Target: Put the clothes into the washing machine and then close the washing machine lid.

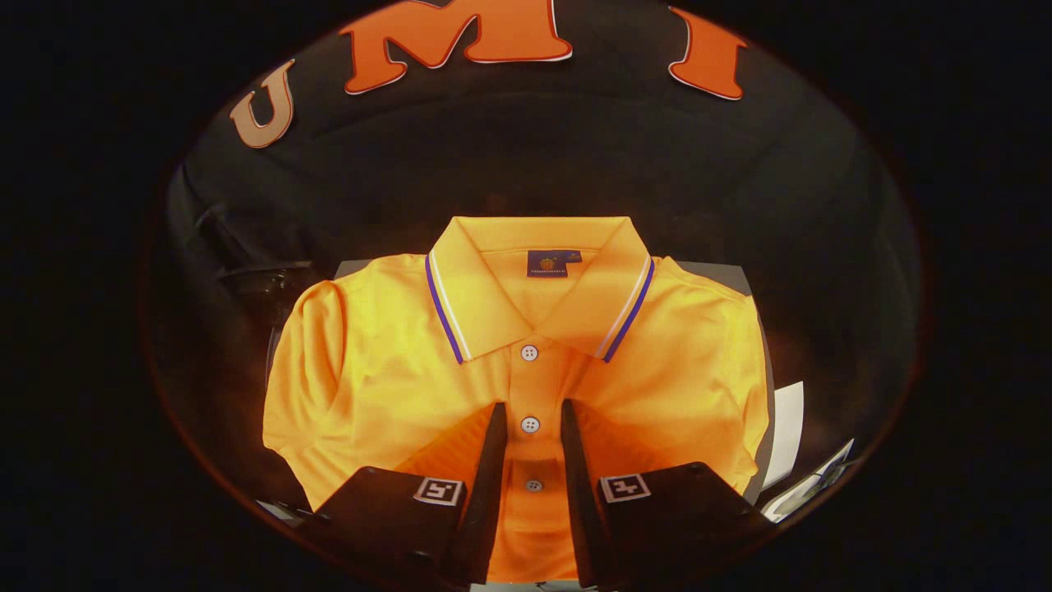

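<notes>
Orange polo shirt [526, 362], folded, collar trimmed with white and purple stripes, white-buttoned placket, flat on a grey surface [723, 275]. Jaws of gripper [531, 411] parted narrowly, released, straddling the placket above the shirt front; contact unclear. White sheets [787, 432] beside shirt's edge.

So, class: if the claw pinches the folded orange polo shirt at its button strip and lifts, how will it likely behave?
The polo shirt is soft knit, so it would probably sag and unfold. It looks light for its size. The open claw straddles the button strip; a pinch there may lift only the top layer.
</notes>
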A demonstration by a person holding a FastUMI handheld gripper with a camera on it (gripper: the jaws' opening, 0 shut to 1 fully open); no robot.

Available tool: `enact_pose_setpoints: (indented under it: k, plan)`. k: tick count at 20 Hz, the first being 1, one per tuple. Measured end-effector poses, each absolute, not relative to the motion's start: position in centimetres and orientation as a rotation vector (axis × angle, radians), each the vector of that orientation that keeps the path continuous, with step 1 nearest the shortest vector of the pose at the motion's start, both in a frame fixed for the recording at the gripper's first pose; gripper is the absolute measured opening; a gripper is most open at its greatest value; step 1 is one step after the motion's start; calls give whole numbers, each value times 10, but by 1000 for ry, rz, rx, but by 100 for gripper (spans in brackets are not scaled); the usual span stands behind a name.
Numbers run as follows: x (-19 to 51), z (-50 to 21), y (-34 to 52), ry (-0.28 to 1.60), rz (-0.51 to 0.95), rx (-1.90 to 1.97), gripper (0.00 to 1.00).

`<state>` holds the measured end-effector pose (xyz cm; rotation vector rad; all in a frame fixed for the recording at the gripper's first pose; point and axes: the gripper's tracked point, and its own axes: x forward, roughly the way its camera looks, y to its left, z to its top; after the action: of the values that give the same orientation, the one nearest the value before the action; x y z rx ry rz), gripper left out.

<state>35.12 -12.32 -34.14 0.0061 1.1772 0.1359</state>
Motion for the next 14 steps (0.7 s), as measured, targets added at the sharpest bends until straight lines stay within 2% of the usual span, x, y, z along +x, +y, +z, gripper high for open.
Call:
enact_pose_setpoints:
  k: [2, 4, 6, 14]
  plan:
    - [353, -347, -121, 1176, 115, 10, 25]
    - [354, -348, -120, 1166, 122, 7, 25]
    - [352, -344, -121, 1149, 106, 32, 11]
    - [351, -341, -120, 1060, 137, 80, 9]
